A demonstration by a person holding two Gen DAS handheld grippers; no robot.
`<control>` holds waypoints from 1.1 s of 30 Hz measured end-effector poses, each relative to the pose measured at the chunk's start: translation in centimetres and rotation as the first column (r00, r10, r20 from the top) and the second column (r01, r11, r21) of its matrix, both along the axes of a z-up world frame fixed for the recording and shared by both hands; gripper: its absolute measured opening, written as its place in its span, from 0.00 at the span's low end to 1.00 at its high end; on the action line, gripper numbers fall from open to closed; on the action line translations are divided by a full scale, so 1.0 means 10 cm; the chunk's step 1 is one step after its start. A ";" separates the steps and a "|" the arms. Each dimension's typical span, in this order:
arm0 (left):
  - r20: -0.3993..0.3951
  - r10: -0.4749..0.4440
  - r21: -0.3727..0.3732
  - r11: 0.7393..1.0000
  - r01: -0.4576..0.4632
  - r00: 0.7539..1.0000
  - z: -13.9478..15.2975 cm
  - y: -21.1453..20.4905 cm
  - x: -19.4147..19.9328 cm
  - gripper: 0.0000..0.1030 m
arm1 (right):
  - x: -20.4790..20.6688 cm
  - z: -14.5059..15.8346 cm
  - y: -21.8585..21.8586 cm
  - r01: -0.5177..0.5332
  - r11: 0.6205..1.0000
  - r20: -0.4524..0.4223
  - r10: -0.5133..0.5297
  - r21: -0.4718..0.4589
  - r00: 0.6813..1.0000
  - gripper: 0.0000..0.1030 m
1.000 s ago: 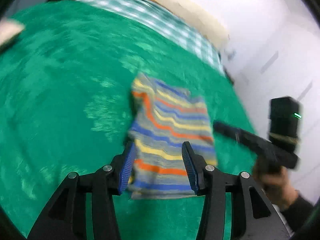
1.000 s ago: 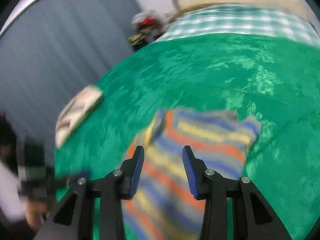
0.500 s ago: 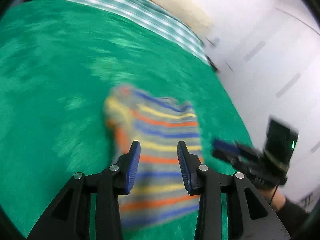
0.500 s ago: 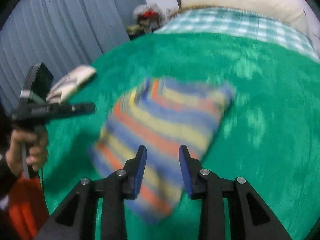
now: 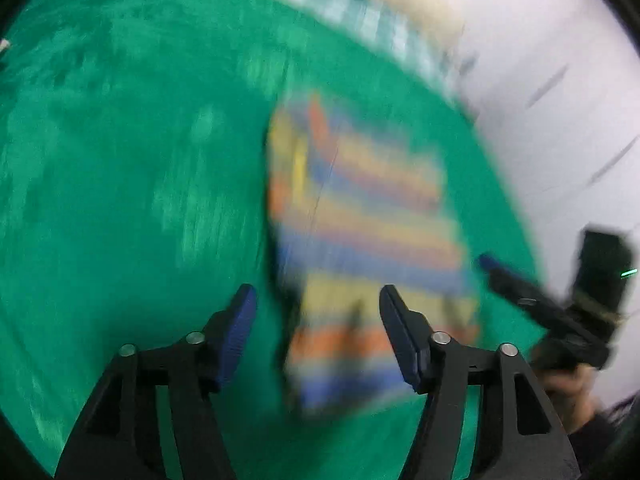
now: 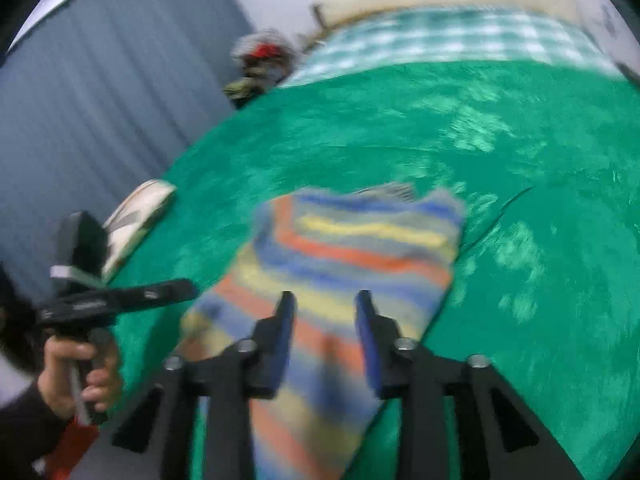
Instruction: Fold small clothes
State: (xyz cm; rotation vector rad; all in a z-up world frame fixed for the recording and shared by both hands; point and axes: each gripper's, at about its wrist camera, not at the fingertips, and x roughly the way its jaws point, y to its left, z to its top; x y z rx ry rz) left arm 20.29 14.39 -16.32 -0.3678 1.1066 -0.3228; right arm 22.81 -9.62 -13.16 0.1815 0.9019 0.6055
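Left wrist view: both grippers angled down over striped garment (image 5: 360, 248), jaws just opening, released.

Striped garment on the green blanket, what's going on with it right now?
A person is working over the striped garment with a handheld gripper in each hand. It lies folded on the green blanket. The left gripper and the right gripper both hang over its near end, jaws apart and just opened wider, not clamped on the cloth. A second folded cloth lies near the blanket's edge by the curtain. The pictures are blurred.
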 end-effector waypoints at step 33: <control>0.189 -0.036 0.051 0.998 0.027 0.981 0.75 -0.61 0.54 0.84 | 0.26 0.68 -0.38 0.262 0.958 0.051 -0.269 0.115 0.962 0.45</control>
